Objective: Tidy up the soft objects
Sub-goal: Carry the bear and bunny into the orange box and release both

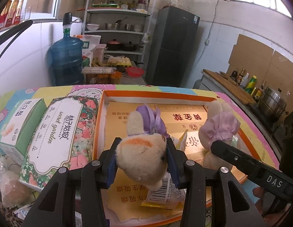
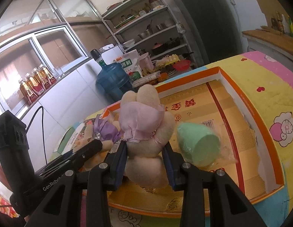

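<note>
My left gripper (image 1: 143, 144) is shut on the head of a beige plush toy in a purple dress (image 1: 141, 151), held over the orange-rimmed shallow box (image 1: 159, 94). My right gripper (image 2: 145, 145) is shut on a second beige plush toy in a pink dress (image 2: 144, 128), also over the box (image 2: 259, 117). That pink-dressed toy shows at the right of the left wrist view (image 1: 219, 127), with the right gripper's finger in front of it. A green sponge in clear wrap (image 2: 199, 147) lies in the box beside the pink toy. A barcoded snack packet (image 1: 165, 194) lies under the purple toy.
A floral tissue pack (image 1: 59, 136) and a green-white box (image 1: 19, 121) lie left of the orange box on the patterned cloth (image 2: 275, 94). A wrapped soft item (image 1: 12, 189) sits at the near left. A water jug (image 1: 68, 56), shelves and a fridge stand behind the table.
</note>
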{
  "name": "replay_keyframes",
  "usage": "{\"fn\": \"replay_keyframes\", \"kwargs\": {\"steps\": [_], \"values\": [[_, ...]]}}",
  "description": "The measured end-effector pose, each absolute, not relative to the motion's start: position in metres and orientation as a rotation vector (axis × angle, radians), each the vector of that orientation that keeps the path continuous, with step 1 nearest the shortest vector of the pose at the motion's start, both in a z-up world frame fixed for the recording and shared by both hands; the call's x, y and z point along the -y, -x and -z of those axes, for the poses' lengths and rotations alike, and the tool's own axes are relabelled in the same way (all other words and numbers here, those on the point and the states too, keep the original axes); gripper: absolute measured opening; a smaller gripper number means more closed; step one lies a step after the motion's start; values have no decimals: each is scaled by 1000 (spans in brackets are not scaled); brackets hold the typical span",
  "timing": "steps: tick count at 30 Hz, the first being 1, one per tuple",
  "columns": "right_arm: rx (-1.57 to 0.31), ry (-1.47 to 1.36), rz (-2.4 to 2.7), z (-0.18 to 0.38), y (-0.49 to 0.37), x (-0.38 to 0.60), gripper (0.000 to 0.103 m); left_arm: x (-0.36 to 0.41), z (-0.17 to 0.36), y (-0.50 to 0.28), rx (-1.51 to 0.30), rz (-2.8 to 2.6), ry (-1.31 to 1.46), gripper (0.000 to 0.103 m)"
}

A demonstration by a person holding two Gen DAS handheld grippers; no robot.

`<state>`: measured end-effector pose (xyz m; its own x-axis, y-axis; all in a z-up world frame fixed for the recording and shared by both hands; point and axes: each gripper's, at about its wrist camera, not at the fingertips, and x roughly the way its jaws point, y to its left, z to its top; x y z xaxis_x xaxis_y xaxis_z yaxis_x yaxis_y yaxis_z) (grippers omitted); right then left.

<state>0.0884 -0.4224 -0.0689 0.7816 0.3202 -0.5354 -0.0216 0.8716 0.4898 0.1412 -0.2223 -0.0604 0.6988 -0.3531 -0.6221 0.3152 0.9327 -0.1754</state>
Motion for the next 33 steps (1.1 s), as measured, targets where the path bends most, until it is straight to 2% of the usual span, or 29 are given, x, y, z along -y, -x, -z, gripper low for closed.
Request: {"fn": "replay_keyframes", "kwargs": {"steps": [5, 11, 13, 15, 18, 33], "values": [[-662, -494, -191, 71, -91, 424, 39, 223, 60, -141, -702, 369, 51, 49], [-661, -495, -193, 72, -92, 424, 41, 222, 59, -139, -695, 370, 58, 57], [-662, -493, -190, 73, -92, 424, 41, 220, 57, -138, -676, 368, 65, 68], [-662, -493, -190, 73, -92, 423, 44, 218, 54, -136, -663, 365, 70, 74], [-661, -488, -187, 72, -92, 422, 52, 215, 51, -135, -651, 354, 68, 74], [-627, -475, -178, 59, -79, 417, 53, 205, 40, -124, -640, 352, 57, 74]]}}
